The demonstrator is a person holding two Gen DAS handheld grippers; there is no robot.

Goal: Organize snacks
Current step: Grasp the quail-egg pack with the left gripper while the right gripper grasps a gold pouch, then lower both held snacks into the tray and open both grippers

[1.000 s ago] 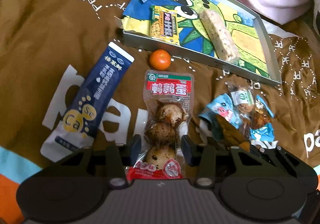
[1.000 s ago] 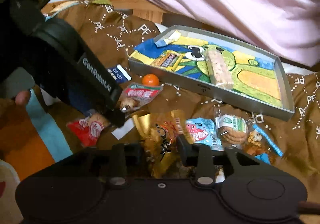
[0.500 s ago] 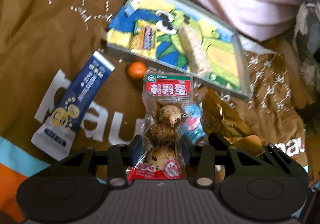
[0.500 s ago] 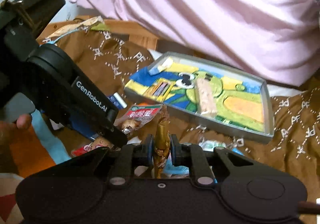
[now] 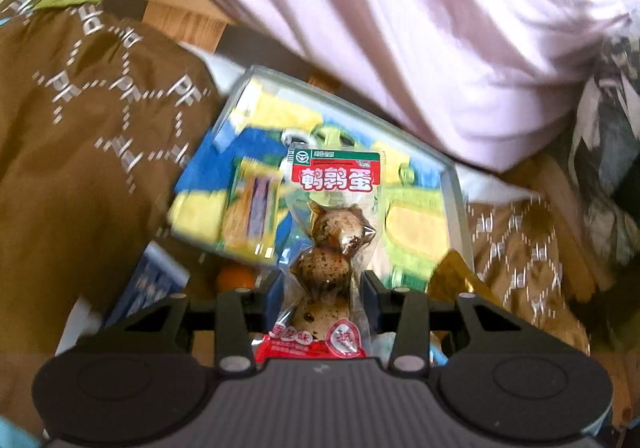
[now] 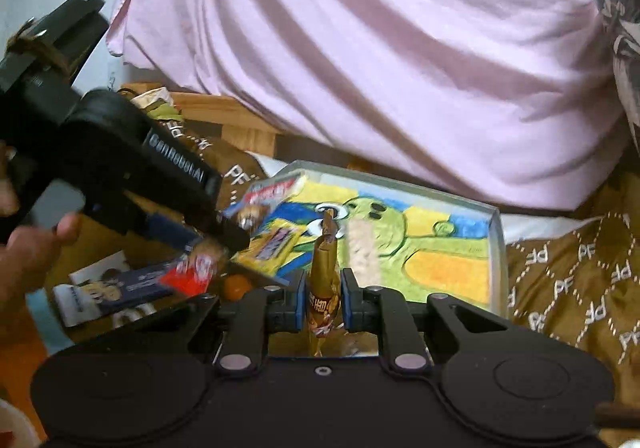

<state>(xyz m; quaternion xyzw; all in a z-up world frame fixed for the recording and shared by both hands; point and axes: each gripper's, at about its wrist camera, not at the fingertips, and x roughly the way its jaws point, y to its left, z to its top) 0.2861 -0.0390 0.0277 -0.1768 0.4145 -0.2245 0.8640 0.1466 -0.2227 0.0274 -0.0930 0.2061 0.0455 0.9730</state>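
Note:
My left gripper (image 5: 322, 298) is shut on a clear quail egg packet (image 5: 334, 224) with a red label, held up in the air in front of the grey tray (image 5: 456, 184). In the right wrist view the same packet (image 6: 256, 208) hangs over the tray's left end. My right gripper (image 6: 323, 298) is shut on a gold snack packet (image 6: 323, 276), held upright just before the tray (image 6: 498, 248). The tray has a frog drawing and holds a yellow bar packet (image 6: 276, 246) and a pale cereal bar (image 6: 362, 248).
A small orange (image 6: 236, 286) and a dark blue stick packet (image 6: 120, 288) lie on the brown printed cloth (image 5: 80, 152) left of the tray. A pink sheet (image 6: 380, 68) rises behind the tray. A wooden edge (image 5: 168, 4) shows at the back left.
Both grippers lifted their packets off the cloth and moved forward toward the tray. The right gripper closed on the gold packet one second ago.

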